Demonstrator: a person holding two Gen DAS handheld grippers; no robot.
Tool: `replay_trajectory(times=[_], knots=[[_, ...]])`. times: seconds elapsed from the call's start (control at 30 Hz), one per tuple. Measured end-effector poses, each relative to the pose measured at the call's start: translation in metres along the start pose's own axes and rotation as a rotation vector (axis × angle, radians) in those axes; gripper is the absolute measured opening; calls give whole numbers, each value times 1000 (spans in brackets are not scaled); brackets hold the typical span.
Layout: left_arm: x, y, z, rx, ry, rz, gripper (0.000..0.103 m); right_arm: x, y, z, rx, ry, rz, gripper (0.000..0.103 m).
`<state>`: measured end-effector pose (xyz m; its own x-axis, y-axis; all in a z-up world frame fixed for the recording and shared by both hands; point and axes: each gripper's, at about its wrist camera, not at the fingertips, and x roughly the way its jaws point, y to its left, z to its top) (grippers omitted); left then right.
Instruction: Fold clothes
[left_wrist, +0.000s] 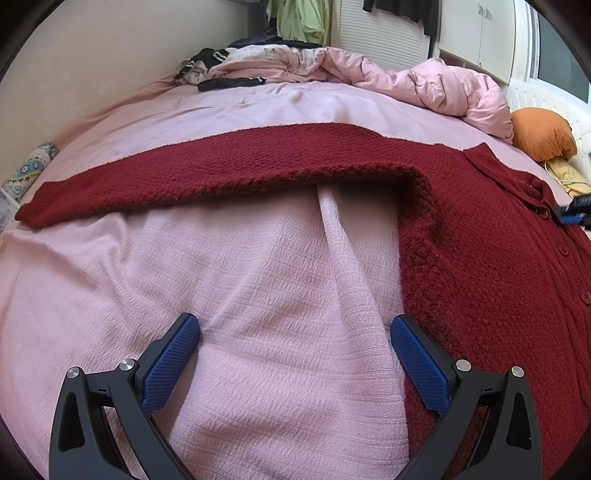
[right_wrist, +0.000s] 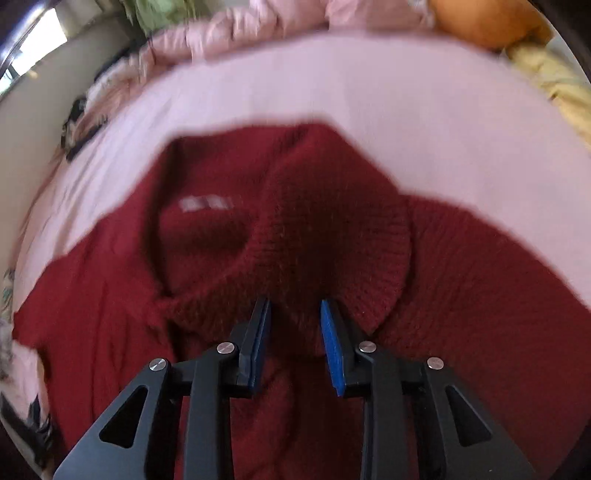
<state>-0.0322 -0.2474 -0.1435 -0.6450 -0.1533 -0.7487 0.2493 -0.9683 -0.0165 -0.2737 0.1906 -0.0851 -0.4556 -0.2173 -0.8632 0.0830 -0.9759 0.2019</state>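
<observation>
A dark red knitted cardigan (left_wrist: 498, 277) with buttons lies flat on the pink bed sheet (left_wrist: 258, 277). One sleeve (left_wrist: 221, 166) stretches out to the left. My left gripper (left_wrist: 294, 319) hangs open and wide over the bare sheet, its right finger beside the cardigan's side edge, with nothing between the pads. In the blurred right wrist view, my right gripper (right_wrist: 294, 302) is a little open just short of the folded collar (right_wrist: 332, 229), and the pads press on nothing. A white label (right_wrist: 205, 204) shows inside the neck. The right gripper's tip (left_wrist: 576, 210) peeks in near the top button.
A crumpled pink duvet (left_wrist: 443, 85) and a pile of clothes (left_wrist: 221, 66) lie at the far side of the bed. An orange pillow (left_wrist: 543, 133) sits at the right, and a wall runs along the left. Pink sheet stretches between the sleeve and the duvet.
</observation>
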Motion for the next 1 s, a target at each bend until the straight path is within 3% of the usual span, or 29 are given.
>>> replay_trajectory(times=[0.1, 0.23, 0.3, 0.37, 0.47, 0.53, 0.7, 0.83, 0.93, 1.0], knots=[[0, 0, 0, -2, -2, -2, 103, -22, 18, -7, -62, -105, 34, 30], [0, 0, 0, 0, -1, 0, 103, 26, 25, -22, -132, 46, -22, 30], [0, 0, 0, 0, 0, 1, 103, 22, 23, -24, -138, 9, -8, 30], [0, 0, 0, 0, 1, 1, 103, 10, 22, -24, -117, 47, 9, 30], [0, -1, 2, 6, 14, 5, 103, -17, 15, -33, -42, 169, 171, 30], [0, -2, 4, 13, 29, 9, 103, -35, 6, -51, -16, 267, 235, 30], [-21, -6, 17, 85, 125, 12, 101, -114, -14, -114, -64, 322, 223, 30], [-94, -3, 12, 53, 8, -152, 101, -177, -18, -166, -53, 326, 313, 30], [-148, -10, -2, 98, -41, -311, 101, -219, -18, -201, -44, 315, 395, 31], [-173, -20, -11, 153, -61, -366, 101, -230, -11, -224, -47, 325, 400, 49]])
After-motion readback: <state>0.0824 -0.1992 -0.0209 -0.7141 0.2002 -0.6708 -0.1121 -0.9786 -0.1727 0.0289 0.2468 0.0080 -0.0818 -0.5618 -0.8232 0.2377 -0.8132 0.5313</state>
